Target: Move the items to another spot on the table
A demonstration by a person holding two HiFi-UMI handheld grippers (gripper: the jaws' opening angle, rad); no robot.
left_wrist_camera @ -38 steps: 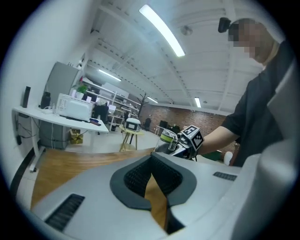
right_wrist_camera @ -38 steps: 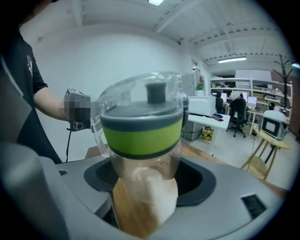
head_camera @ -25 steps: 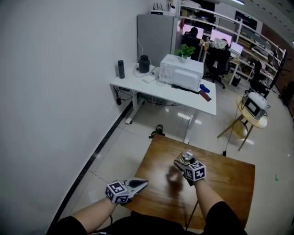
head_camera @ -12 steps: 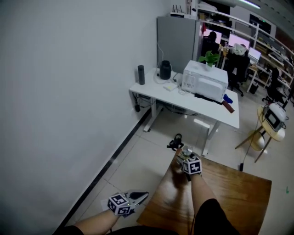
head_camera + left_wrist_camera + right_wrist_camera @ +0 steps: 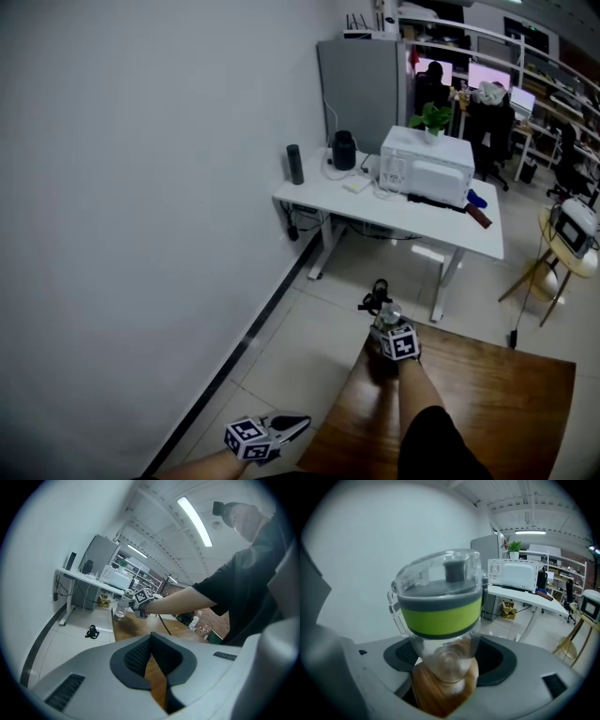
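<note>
Clear plastic with a lime-green band and a grey lid under a see-through flip cap, that was the bottle [image 5: 440, 616]. It was clamped by its narrower lower part in the right gripper [image 5: 386, 326], whose jaws were spread wide with the pads pressed in on both sides. It was held roughly upright, lid up, right over the far left corner of the wooden table [image 5: 487, 403]. Whether its base was actually touching the wood couldn't be made out from any view, tbh. Wood grain could be seen warped through the bottom of the bottle in the right gripper view. The left gripper [image 5: 298, 423] was kept low and off the table's left edge, over the pale floor tiles. Its jaws were closed flat against each other with nothing caught between them, just a sliver of wood showing below the tips in the left gripper view. Well apart from all that, a white desk [image 5: 394, 211] was set against the wall further back. It was loaded with a white microwave [image 5: 427, 167], a small green plant [image 5: 432, 117] on top of that, a dark jug [image 5: 344, 150] and a dark cylinder [image 5: 294, 164]. A grey cabinet [image 5: 361, 89] was parked just behind the desk. Some small black thing [image 5: 377, 298] was left on the floor between the desk and the wooden table, too small to be identified.
</note>
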